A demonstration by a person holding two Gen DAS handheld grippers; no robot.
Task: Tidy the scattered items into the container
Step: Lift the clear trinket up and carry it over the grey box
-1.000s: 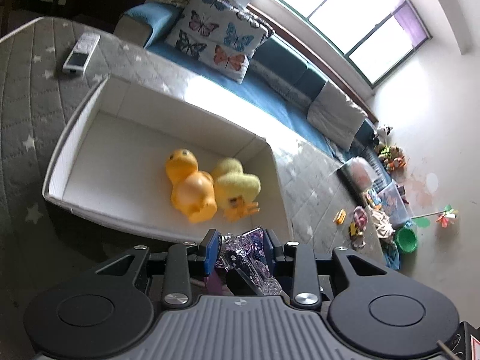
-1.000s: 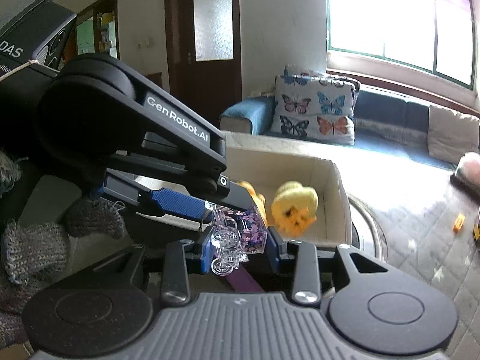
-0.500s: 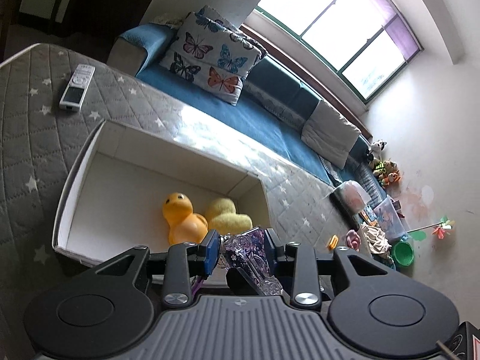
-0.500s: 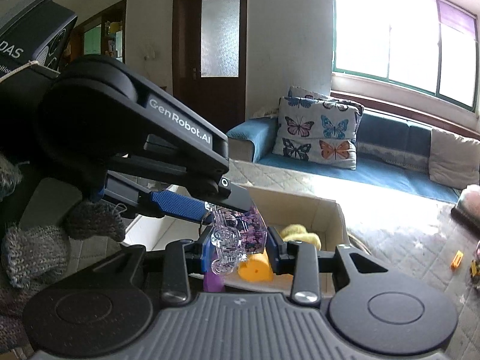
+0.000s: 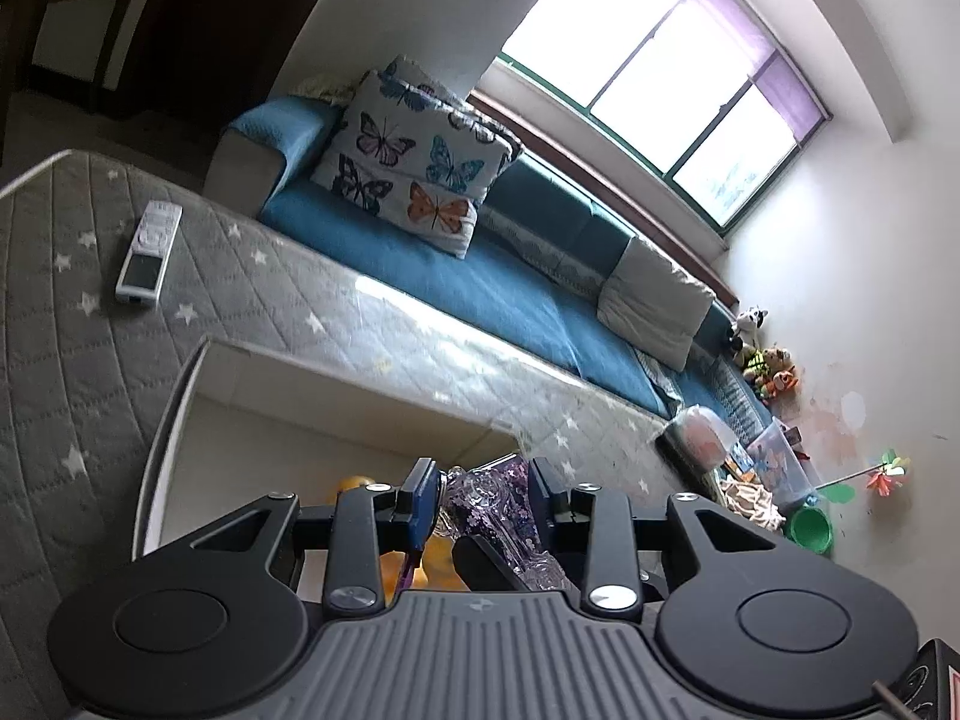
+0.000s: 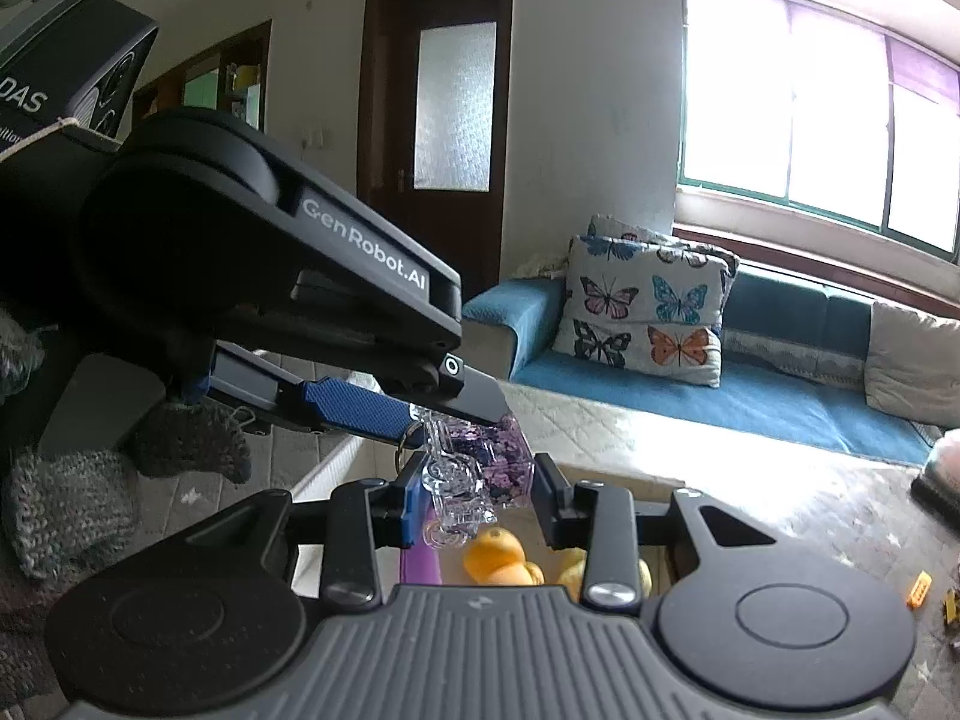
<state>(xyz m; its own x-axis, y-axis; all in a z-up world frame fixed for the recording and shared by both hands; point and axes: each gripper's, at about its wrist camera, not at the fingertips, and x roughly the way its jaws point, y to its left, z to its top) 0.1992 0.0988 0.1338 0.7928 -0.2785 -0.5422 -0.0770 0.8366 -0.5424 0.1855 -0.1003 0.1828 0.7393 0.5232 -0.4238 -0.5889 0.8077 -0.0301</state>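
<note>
**Lettering in view**

On the black body of my left gripper (image 6: pixel 474 420), seen from my right wrist camera, I read "GenRobot.AI" in pale letters. Above it, at the top left edge, a dark box (image 6: pixel 66 78) shows the cut-off letters "DAS" and, beneath them, a smaller line too clipped to read. My left wrist camera shows no readable writing.

Both grippers meet on one clear, purple-flecked toy (image 6: pixel 480 474). The left gripper (image 5: pixel 480 495) has its blue-padded fingers closed against the toy's sides. The right gripper (image 6: pixel 477 495) seems clamped too, the left unit reaching in from ten o'clock above it.
</note>
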